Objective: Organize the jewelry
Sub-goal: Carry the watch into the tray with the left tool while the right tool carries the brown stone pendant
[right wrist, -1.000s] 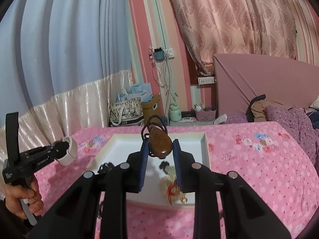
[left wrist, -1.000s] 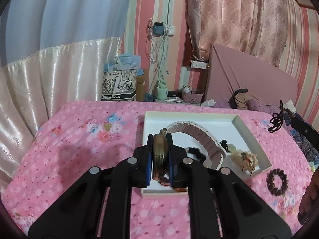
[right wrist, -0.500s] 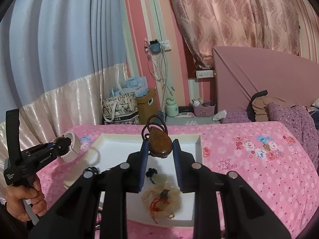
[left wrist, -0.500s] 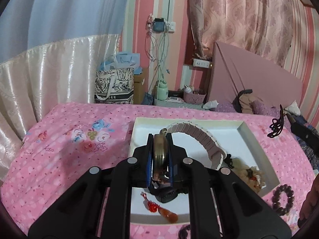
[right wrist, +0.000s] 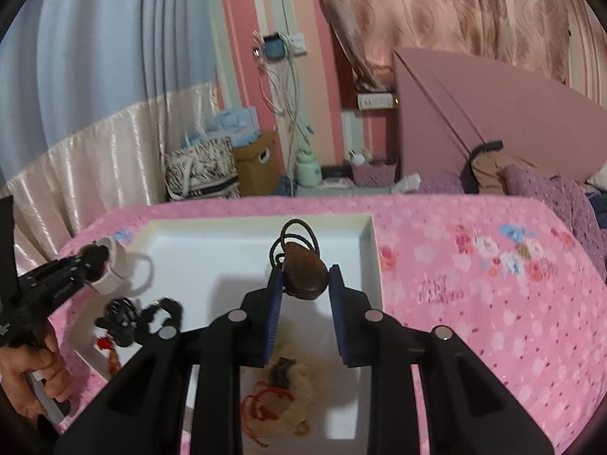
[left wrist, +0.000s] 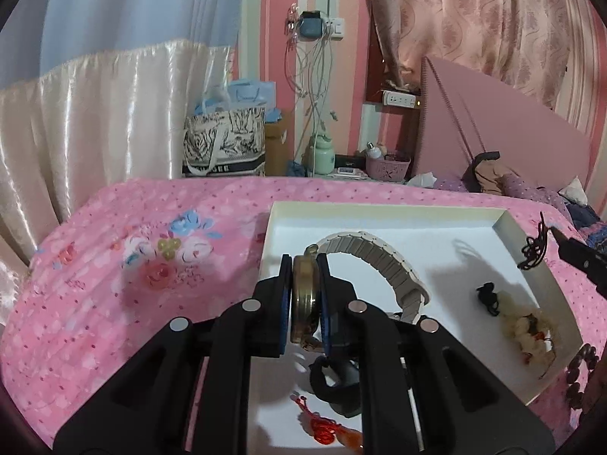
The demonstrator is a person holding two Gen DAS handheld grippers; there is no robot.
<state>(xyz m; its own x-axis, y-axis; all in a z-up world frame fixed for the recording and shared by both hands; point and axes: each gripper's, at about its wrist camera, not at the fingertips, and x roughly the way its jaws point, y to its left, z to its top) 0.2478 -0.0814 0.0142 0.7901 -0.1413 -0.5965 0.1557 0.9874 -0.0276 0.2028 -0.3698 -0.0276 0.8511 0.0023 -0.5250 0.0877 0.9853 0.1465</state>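
Note:
My left gripper (left wrist: 304,265) is shut on a brass watch (left wrist: 302,299) with a beige link band (left wrist: 379,256), held over the white tray (left wrist: 364,210) on the pink bed. My right gripper (right wrist: 305,275) holds a brown stone pendant (right wrist: 305,275) with a black cord loop (right wrist: 297,235) above the same tray (right wrist: 258,223); its jaws look slightly parted around the stone. In the tray lie a cream bead piece (left wrist: 527,331), a red knot charm (left wrist: 326,426) and a black piece (left wrist: 487,297). The left gripper with the watch shows in the right wrist view (right wrist: 106,269).
A dark bead bracelet (left wrist: 580,367) lies on the pink bedspread (left wrist: 132,265) beside the tray's right edge. A black hair clip (right wrist: 129,316) lies at the tray's left. Bags, a box and a headboard stand beyond the bed.
Both grippers have moved forward and lower over the tray with their items. The right gripper's jaws look a little wider around the pendant.

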